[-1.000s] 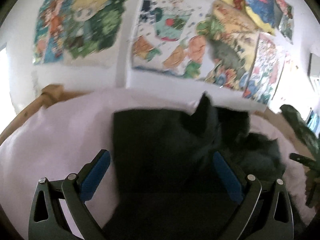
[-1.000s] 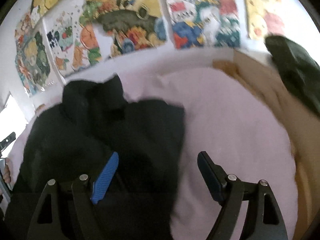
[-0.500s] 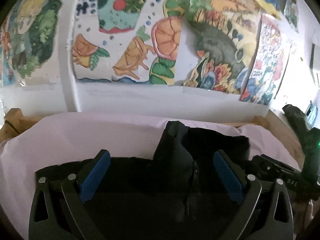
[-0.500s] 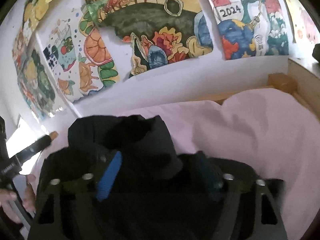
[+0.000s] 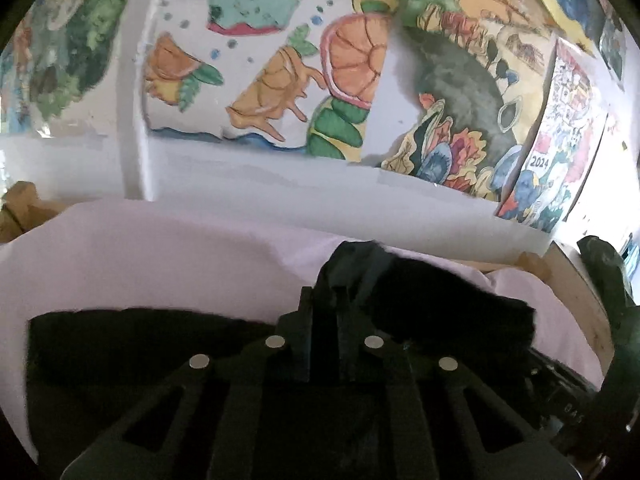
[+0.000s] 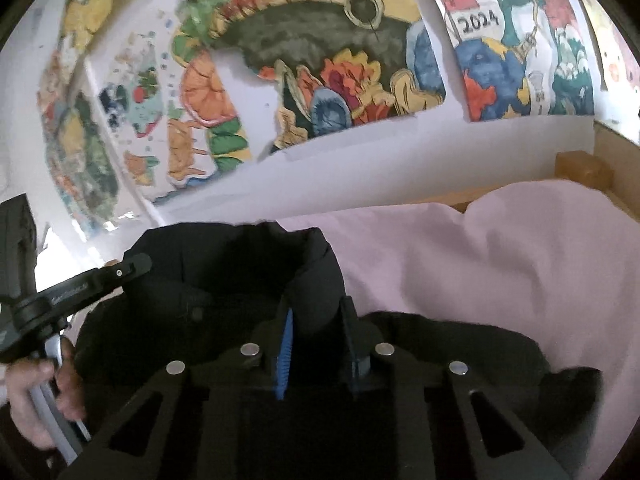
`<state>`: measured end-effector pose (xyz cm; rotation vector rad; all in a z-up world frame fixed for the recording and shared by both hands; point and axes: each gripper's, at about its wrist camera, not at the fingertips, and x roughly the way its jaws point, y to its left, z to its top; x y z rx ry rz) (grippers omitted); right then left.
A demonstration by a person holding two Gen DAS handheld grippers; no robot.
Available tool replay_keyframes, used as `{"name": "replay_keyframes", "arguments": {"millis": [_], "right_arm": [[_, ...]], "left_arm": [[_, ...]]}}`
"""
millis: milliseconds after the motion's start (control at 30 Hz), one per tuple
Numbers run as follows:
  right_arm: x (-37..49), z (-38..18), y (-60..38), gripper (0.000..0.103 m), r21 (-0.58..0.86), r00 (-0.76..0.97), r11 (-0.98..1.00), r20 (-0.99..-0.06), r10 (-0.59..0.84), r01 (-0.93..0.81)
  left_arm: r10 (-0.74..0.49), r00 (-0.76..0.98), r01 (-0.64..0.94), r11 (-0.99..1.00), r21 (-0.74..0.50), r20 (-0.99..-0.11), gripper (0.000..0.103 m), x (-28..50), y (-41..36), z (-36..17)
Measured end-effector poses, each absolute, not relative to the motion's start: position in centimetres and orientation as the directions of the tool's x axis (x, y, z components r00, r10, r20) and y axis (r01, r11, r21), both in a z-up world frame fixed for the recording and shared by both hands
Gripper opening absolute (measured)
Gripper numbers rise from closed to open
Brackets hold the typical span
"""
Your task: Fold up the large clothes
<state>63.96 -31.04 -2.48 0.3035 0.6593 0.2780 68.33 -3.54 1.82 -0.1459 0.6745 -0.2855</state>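
Observation:
A large black jacket [image 5: 452, 304] lies on a pale pink sheet [image 5: 160, 264] on a bed. In the left wrist view my left gripper [image 5: 324, 320] is shut on a raised fold of the jacket near its collar. In the right wrist view my right gripper [image 6: 316, 328] is shut on the jacket [image 6: 224, 272] at the edge of the stand-up collar, with the blue pad [image 6: 285, 356] of one finger showing. The left gripper's body [image 6: 72, 292] and the hand holding it appear at the left edge of the right wrist view.
A white wall with colourful paintings [image 5: 352, 64] stands just behind the bed. A wooden bed frame [image 6: 580, 168] runs along the right. A dark green object [image 5: 604, 276] rests on the frame at the far right. Bunched pink sheet [image 6: 520, 248] lies right of the jacket.
Both grippers moved forward over the jacket toward the wall and closed from wide open onto the cloth near the collar.

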Motion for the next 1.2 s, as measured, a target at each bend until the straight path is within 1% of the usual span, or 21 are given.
{"name": "replay_keyframes", "arguments": {"millis": [67, 200, 333, 567, 700, 867, 967, 1067, 1200], "right_arm": [[62.8, -2.1, -31.4, 0.019, 0.348, 0.752, 0.921, -0.557, 0.353, -0.175], [60.4, -1.2, -31.8, 0.019, 0.312, 0.740, 0.924, -0.563, 0.368, -0.222], [57.2, -0.1, -30.7, 0.017, 0.213, 0.741, 0.933, -0.567, 0.361, -0.291], [52.6, 0.3, -29.7, 0.016, 0.122, 0.743, 0.931, -0.572, 0.348, -0.343], [50.1, 0.1, -29.1, 0.015, 0.067, 0.740, 0.926, -0.582, 0.338, -0.371], [49.7, -2.5, -27.7, 0.015, -0.016, 0.732, 0.925, -0.617, 0.288, -0.378], [50.5, -4.5, -27.2, 0.015, -0.036, 0.722, 0.928, -0.640, 0.264, -0.371], [51.1, -6.0, -27.1, 0.015, -0.013, 0.708, 0.934, -0.656, 0.261, -0.357], [50.7, -5.8, -27.8, 0.022, 0.036, 0.710, 0.934, -0.639, 0.294, -0.355]], "left_arm": [[-0.337, 0.741, 0.220, 0.939, -0.265, -0.581, 0.006, 66.5, -2.3, 2.4], [-0.365, 0.737, 0.237, 0.928, -0.289, -0.569, 0.005, 62.8, -0.2, 3.3], [-0.378, 0.731, 0.261, 0.924, -0.279, -0.569, 0.004, 59.5, 0.3, 3.8], [-0.408, 0.720, 0.307, 0.913, -0.270, -0.562, 0.003, 54.9, 1.0, 4.2], [-0.408, 0.713, 0.325, 0.913, -0.248, -0.570, 0.003, 52.8, 1.3, 3.5], [-0.392, 0.700, 0.309, 0.920, -0.241, -0.597, 0.002, 53.3, 1.6, 0.4], [-0.384, 0.683, 0.299, 0.923, -0.242, -0.621, 0.002, 54.6, 1.9, -2.0], [-0.404, 0.674, 0.314, 0.915, -0.255, -0.618, 0.002, 55.3, 2.5, -3.9], [-0.442, 0.662, 0.338, 0.897, -0.286, -0.605, 0.002, 55.6, 3.3, -4.4]]}}
